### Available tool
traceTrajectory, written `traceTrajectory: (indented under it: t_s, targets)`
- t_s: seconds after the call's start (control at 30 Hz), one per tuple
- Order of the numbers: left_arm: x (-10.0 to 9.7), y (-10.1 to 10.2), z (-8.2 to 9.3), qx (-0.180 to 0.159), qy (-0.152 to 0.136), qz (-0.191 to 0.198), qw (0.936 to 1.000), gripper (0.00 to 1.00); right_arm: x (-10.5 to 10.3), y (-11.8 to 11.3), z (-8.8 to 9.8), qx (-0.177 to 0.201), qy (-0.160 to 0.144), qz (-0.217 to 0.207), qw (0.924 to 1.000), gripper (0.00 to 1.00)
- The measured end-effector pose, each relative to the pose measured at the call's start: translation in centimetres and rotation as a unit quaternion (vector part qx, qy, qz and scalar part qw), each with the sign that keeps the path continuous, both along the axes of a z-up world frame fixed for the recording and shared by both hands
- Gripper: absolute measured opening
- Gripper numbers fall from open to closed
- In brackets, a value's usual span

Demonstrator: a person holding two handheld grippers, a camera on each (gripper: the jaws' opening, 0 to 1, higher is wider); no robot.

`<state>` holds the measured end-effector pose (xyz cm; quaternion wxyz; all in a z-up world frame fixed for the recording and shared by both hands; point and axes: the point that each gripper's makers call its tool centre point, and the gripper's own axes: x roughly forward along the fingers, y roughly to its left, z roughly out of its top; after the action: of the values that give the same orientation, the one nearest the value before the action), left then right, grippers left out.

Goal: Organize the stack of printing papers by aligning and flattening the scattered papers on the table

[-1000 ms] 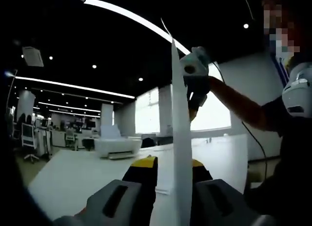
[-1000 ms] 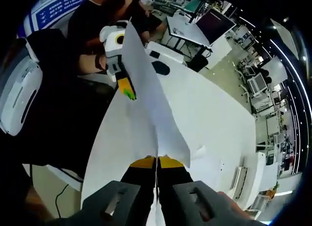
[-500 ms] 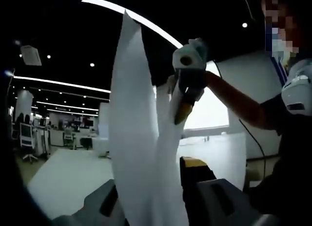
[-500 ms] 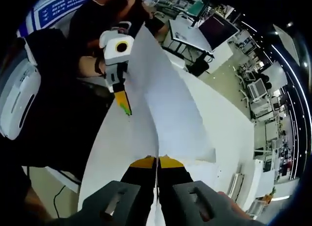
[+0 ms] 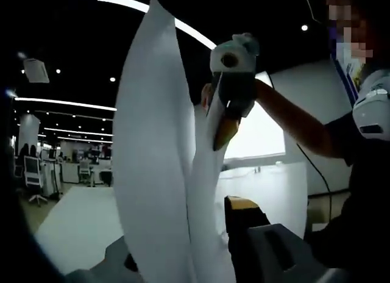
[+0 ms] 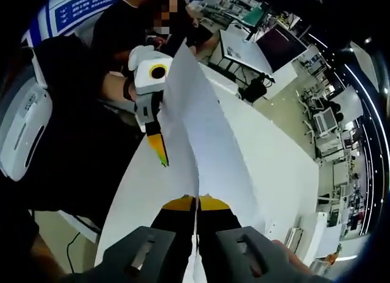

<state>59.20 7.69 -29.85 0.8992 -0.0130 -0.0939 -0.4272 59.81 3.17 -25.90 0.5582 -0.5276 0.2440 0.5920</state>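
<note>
A person holds a pair of two-jaw tongs in each hand, and between them a sheaf of white printing papers (image 6: pixel 201 130) stands lifted off a white table (image 6: pixel 274 155). In the right gripper view, the right tongs (image 6: pixel 195 217) rise from the bottom with their yellow-tipped jaws pressed together on the near edge of the sheets, which fan up and away from the jaws. Farther along the same sheets, up and to the left of those jaws, the left tongs (image 6: pixel 157 146) point down beside the far edge; from here it is not possible to tell whether they pinch the paper or only rest against it. In the left gripper view, the left tongs (image 5: pixel 201 234) have one yellow-tipped jaw showing to the right of the paper and the other hidden behind a bulging sheet, so the paper sits between them, but whether they clamp it cannot be told. The right tongs (image 5: pixel 226 121) hang just ahead and above, touching the paper's upper edge. The papers (image 5: pixel 158 173) bow outward in a soft curve, with one sheet ballooning away from the rest. They look light, thin and floppy, likely to slide over each other and to crease if squeezed hard at mid-sheet. A sound hold is probably at opposite edges, near the corners, gripping the whole thickness at once, so the stack can be tapped down on the table to square it.
</note>
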Motion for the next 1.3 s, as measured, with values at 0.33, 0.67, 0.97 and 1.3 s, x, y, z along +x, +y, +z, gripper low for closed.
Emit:
traceTrajectory:
  t_s: [0.33, 0.67, 0.97, 1.3]
  targets:
    - [0.0, -0.2, 0.1, -0.003, 0.002, -0.003, 1.0, 0.25, -1.1, 1.8, 0.4, 0.003, 0.001, 0.022, 0.9998, 0.0]
    - [-0.1, -0.3, 0.0, -0.004, 0.005, -0.006, 1.0, 0.24, -2.2, 3.7, 0.8, 0.003, -0.002, 0.046, 0.9989, 0.0]
    - [0.0, -0.3, -0.1, -0.005, 0.007, -0.007, 0.9999, 0.23, -1.9, 4.9, 1.3, -0.004, -0.006, 0.058, 0.9983, 0.0]
    - [-0.1, -0.4, -0.2, -0.002, 0.008, -0.009, 0.9999, 0.22, -2.3, 4.9, 1.0, -0.018, -0.014, 0.064, 0.9977, 0.0]
